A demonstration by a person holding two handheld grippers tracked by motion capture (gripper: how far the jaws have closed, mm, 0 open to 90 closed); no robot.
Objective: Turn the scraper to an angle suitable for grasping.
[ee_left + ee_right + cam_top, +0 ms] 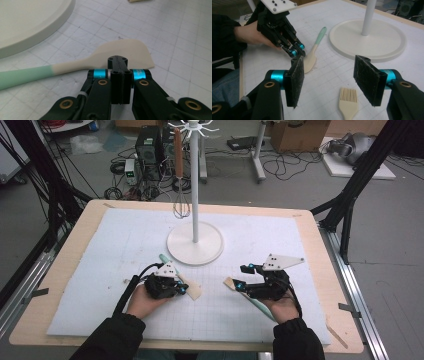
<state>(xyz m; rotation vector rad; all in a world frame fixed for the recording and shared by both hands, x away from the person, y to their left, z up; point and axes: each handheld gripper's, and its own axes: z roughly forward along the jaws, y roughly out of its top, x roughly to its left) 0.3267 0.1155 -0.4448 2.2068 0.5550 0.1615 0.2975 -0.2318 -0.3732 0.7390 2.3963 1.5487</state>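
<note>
Hovering left gripper [184, 289]: jaws pressed together with nothing between them, tips just above the cream blade of the spatula [125, 53], near its neck; contact can't be judged.
Spatula: flat on the white gridded mat [100, 270], mint-green handle pointing toward the stand base [195, 250], cream blade toward the person. In the right gripper view it lies just past the left gripper's tips [297, 51].
Right gripper [239, 281]: jaws wide apart, empty. Pads [295, 80] dark and rough-faced, both clear of anything.
Brush [348, 101]: cream bristled head flat on the mat, seen between the right gripper's open jaws in its own view, below them, not touched. In the high view its cream tip [230, 282] pokes out beside the right gripper and the mint handle runs back under the hand.
Stand: white pole on a round white base, mid-mat, well beyond both grippers.
Whisk [179, 170]: wooden handle, hanging from the stand's top hooks, wire head down, clear of the mat.
Hands: left hand [145, 302] and right hand [282, 307] each wrapped round a gripper body, dark sleeves at the near table edge [50, 340].
</note>
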